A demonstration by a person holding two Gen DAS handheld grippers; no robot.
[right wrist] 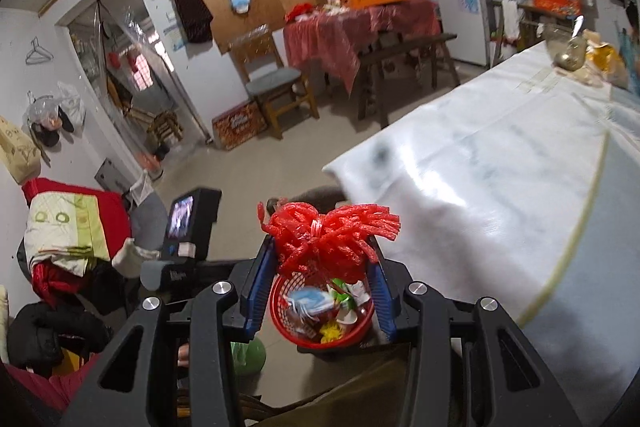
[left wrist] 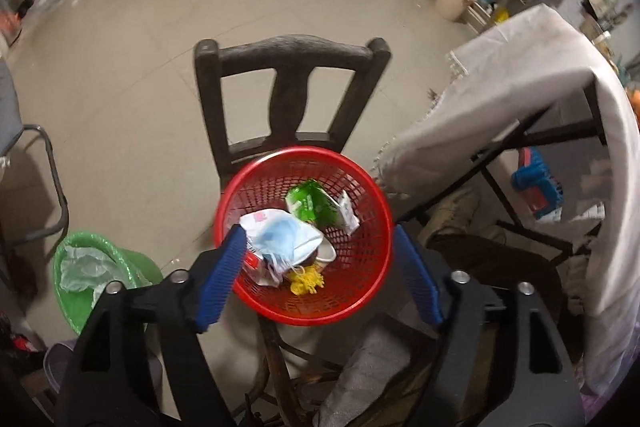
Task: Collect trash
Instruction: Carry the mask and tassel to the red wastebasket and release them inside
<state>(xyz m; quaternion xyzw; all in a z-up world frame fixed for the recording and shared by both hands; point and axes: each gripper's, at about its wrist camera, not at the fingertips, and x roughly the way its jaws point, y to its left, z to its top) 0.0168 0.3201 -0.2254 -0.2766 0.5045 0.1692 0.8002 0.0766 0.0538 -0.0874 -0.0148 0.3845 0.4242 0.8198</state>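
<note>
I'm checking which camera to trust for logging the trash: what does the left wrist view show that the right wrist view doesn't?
Only the left wrist view shows the open left gripper, empty above the basket, and the dark chair back behind it. Only the right wrist view shows the right gripper shut on a red foam net, plus the white tabletop. Both show the red basket holding a blue face mask and green wrapper.
</note>
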